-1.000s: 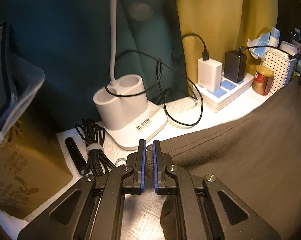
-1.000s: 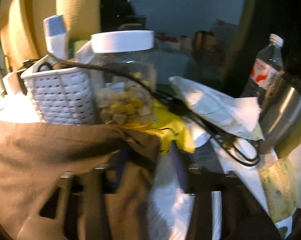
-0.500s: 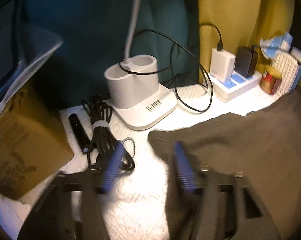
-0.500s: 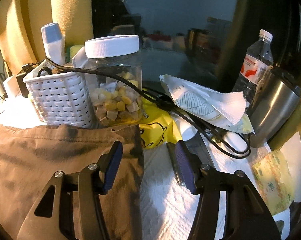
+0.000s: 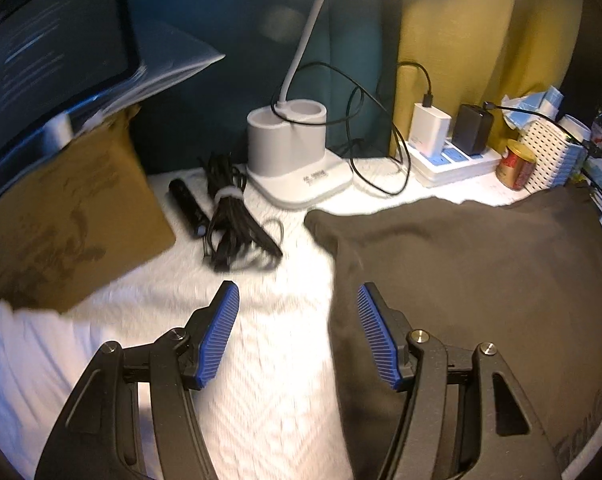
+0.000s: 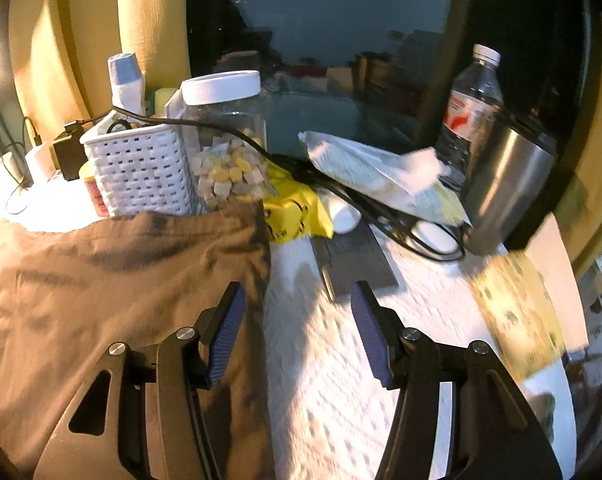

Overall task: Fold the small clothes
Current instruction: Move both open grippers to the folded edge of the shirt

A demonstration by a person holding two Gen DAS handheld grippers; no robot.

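So the brown garment (image 5: 481, 280) is lying spread flat on the white textured cover (image 5: 269, 380), filling the right half of the left wrist view, with its near-left corner bunched a bit just above the middle of the frame. The left gripper (image 5: 299, 300) sits at the bottom centre with its jaws standing wide and nothing pinched between them; they've just been opening up, the left blue pad over bare cover and the right one right at the garment's left edge, over the cloth. Upper centre there's a white lamp base (image 5: 297, 156) with a black cable looping around it, a tied bundle of black cord (image 5: 229, 216) to its left, a cardboard box (image 5: 61, 224) at the left edge, and a power strip (image 5: 453, 156) with chargers at the upper right. In the right wrist view the same garment (image 6: 113, 300) fills the lower left, its right edge running down the middle. The right gripper (image 6: 299, 304) is also spread wide and empty, left pad over the cloth, right pad over bare cover. Behind the garment are a white woven basket (image 6: 141, 172), a clear jar (image 6: 229, 148) with a white lid, a water bottle (image 6: 473, 108) and a steel tumbler (image 6: 509, 184) at the upper right.
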